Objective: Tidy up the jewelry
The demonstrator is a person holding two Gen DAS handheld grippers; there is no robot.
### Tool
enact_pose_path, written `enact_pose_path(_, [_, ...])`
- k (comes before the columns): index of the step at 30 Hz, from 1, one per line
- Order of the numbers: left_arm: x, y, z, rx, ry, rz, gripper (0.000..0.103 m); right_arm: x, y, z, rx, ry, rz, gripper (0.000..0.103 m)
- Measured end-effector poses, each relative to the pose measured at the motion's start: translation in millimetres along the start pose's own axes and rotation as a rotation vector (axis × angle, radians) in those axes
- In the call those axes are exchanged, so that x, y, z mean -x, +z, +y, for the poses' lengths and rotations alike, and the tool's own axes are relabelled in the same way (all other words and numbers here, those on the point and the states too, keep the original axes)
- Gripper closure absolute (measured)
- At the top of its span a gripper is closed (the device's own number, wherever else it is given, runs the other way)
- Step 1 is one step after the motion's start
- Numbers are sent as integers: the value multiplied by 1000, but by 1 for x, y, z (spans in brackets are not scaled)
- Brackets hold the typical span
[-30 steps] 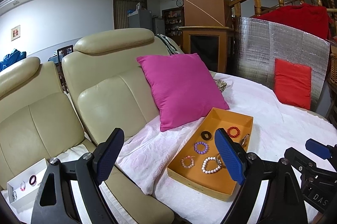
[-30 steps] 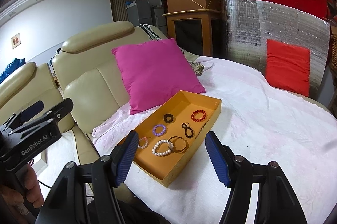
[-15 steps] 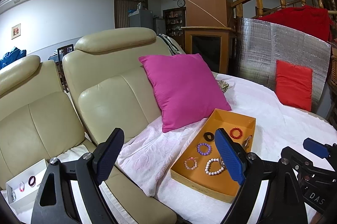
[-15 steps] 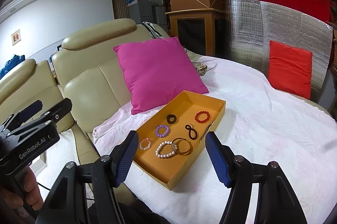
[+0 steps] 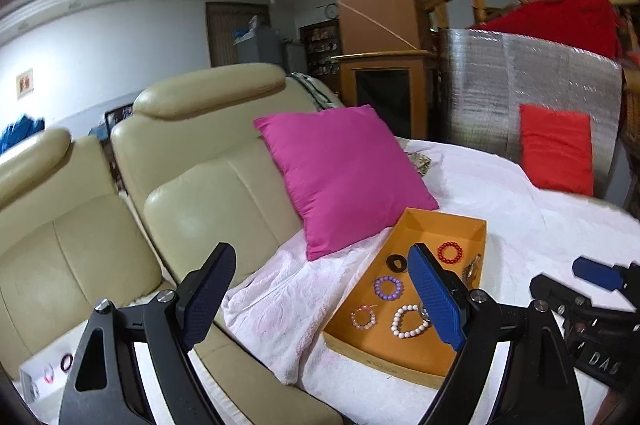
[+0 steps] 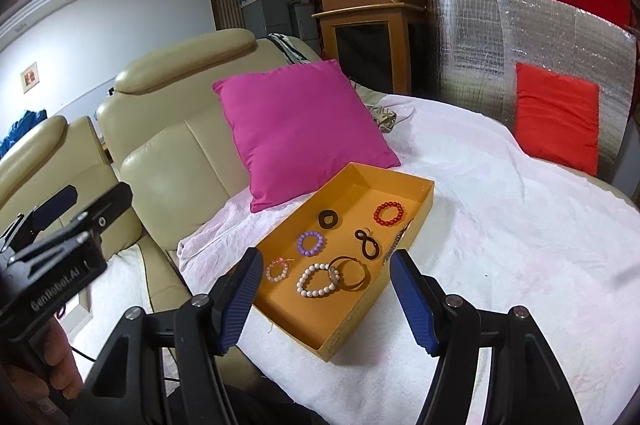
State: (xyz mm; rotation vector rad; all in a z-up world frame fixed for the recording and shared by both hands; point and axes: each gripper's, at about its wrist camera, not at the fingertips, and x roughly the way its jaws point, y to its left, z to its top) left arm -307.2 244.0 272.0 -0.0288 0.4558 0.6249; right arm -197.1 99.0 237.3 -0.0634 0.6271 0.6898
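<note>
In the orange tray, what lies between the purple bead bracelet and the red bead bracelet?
A black ring lies roughly between the purple bracelet and red bracelet, slightly toward the pillow; right wrist view shows it.

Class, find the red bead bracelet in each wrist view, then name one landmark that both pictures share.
Left wrist view: red bead bracelet at the orange tray's far end, right of the gripper's blue right-hand pad.
Right wrist view: red bead bracelet near the tray's far right corner.
Shared landmark: the magenta pillow behind the tray.
</note>
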Motion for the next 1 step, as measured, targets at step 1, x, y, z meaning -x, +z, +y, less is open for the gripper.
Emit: enact_pose_path(1, [0,1,-9,-9,-17,3,15,3,0,-11,-12,-13,-11,33])
